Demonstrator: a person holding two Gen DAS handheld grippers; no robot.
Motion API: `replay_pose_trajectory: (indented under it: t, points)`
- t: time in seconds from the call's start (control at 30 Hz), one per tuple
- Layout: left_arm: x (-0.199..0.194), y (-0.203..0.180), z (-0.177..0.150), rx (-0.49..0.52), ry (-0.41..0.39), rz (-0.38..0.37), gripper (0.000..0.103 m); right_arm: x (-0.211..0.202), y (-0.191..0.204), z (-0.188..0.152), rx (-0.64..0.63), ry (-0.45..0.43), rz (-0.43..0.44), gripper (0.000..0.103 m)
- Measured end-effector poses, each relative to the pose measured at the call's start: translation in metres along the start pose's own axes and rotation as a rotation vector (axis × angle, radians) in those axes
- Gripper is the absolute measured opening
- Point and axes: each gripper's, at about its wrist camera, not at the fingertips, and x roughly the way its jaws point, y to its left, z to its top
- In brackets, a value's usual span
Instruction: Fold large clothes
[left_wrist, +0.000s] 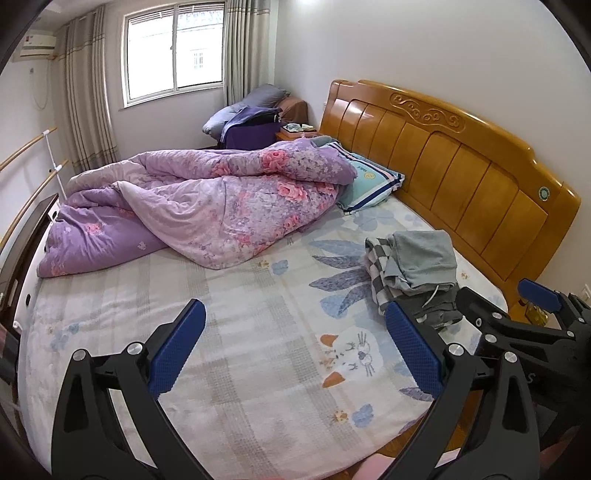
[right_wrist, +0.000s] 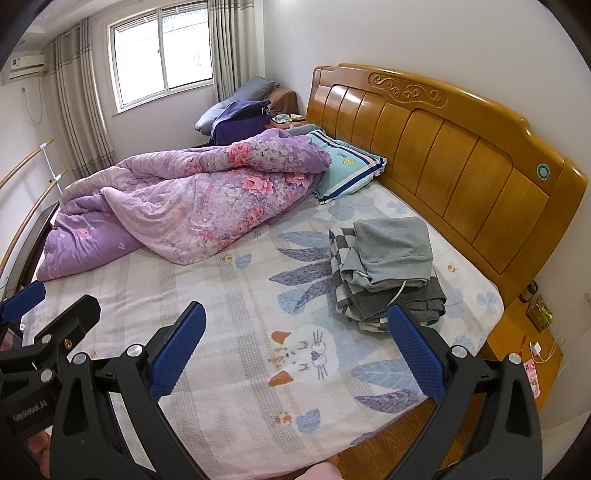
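Note:
A pile of folded clothes lies on the bed near the headboard: a light grey garment on top, a checked one and a dark grey knit beneath. My left gripper hovers open over the patterned sheet, left of the pile, with nothing in it. My right gripper is also open and holds nothing, its right finger just in front of the pile. Each gripper shows in the other's view, the right gripper beside the pile and the left gripper at the left edge.
A crumpled purple floral quilt covers the bed's far half, next to a teal striped pillow. The wooden headboard runs along the right. A nightstand with a phone and charger stands at the right. Wall rails run along the left.

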Motion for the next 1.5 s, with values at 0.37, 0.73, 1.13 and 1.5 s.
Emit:
replay_pose_trajectory:
  t: [0.37, 0.73, 1.13, 1.5]
  points:
    - [0.003, -0.001, 0.004, -0.038, -0.006, 0.01, 0.098, -0.004, 0.001, 0.002, -0.017, -0.008, -0.006, 0.095]
    - [0.004, -0.001, 0.007, -0.046, -0.005, 0.013, 0.098, -0.003, 0.001, 0.005, -0.03, -0.017, -0.002, 0.095]
    - [0.006, 0.001, 0.007, -0.048, 0.007, 0.019, 0.098, -0.001, 0.002, 0.007, -0.037, -0.013, -0.002, 0.095]
    - [0.019, 0.003, 0.005, -0.074, 0.064, -0.01, 0.098, 0.009, -0.006, 0.007, -0.038, 0.009, 0.008, 0.095]
